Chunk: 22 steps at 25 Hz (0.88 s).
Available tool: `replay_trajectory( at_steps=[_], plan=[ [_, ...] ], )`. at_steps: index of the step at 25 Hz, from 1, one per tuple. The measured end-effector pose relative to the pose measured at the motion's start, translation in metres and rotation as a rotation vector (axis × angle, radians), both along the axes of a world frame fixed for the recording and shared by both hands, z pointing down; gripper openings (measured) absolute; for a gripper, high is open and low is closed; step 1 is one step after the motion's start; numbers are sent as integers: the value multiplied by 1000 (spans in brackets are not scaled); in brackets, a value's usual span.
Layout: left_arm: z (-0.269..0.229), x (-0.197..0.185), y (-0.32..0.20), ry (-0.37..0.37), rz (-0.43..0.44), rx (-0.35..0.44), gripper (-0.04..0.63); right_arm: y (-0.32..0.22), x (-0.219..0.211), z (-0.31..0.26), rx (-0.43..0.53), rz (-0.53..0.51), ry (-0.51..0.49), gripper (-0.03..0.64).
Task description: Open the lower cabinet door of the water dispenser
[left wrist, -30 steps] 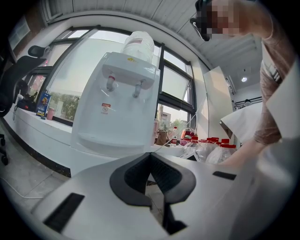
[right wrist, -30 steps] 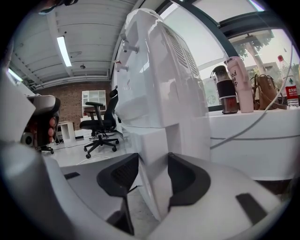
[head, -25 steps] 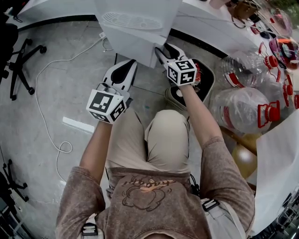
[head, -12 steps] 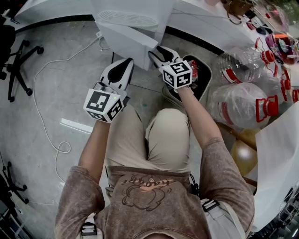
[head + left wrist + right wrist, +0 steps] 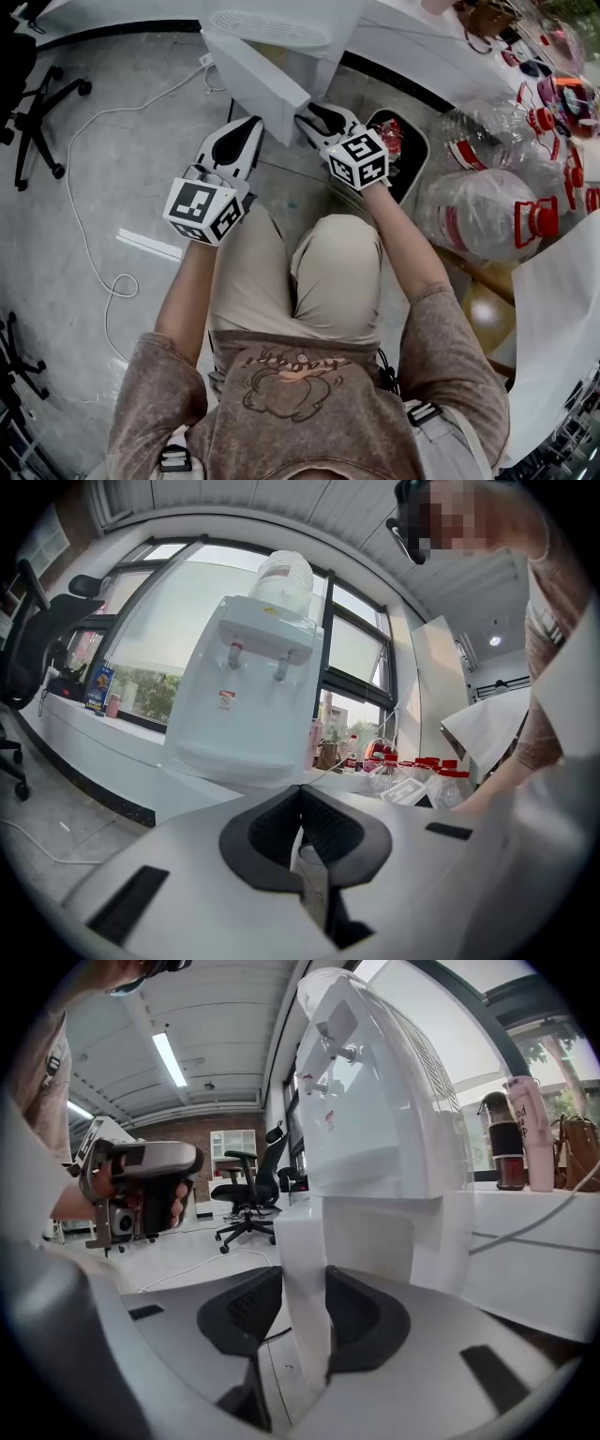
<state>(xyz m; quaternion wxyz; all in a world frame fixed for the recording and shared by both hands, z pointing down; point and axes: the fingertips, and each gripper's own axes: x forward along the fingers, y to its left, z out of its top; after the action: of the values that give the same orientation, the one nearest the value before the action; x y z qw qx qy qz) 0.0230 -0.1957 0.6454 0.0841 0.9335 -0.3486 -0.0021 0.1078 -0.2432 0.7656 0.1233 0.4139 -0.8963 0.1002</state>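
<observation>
The white water dispenser (image 5: 272, 28) stands at the top of the head view, and its lower cabinet door (image 5: 258, 80) is swung out toward me. My right gripper (image 5: 305, 117) has the door's free edge (image 5: 305, 1307) between its black pads; the jaws are closing and both pads touch the panel. In the right gripper view the dispenser body (image 5: 375, 1119) rises just behind the door. My left gripper (image 5: 251, 127) hovers left of the door, level, its pads together on nothing. It faces the dispenser (image 5: 248, 705) in the left gripper view.
Large clear water bottles with red caps (image 5: 487, 220) lie to the right beside a black bin (image 5: 408, 159). An office chair (image 5: 37, 103) and a white cable (image 5: 94, 216) are on the grey floor at the left. My knees are below the grippers.
The right gripper has moved left with the door's edge, and the door has swung further open. The left gripper has hardly moved.
</observation>
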Motion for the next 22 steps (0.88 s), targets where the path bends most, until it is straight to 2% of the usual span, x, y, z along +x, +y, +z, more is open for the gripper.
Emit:
replay_trajectory(
  at_steps=[2,5,13,22],
  plan=[
    [0,-4,1,4,-10,-2,17,4,-5,0,-2,-25,6,143],
    [-1,-10,2,11,-21,0,17,11,-17,-1,-1,-72,3,72],
    [0,-24,4,9,-61,0,17,29,-59,-2,-11,-248,-3,48],
    [1,-47,1,-7,-116,3,17,40,-104,-3,-30,-380,-30,38]
  ],
)
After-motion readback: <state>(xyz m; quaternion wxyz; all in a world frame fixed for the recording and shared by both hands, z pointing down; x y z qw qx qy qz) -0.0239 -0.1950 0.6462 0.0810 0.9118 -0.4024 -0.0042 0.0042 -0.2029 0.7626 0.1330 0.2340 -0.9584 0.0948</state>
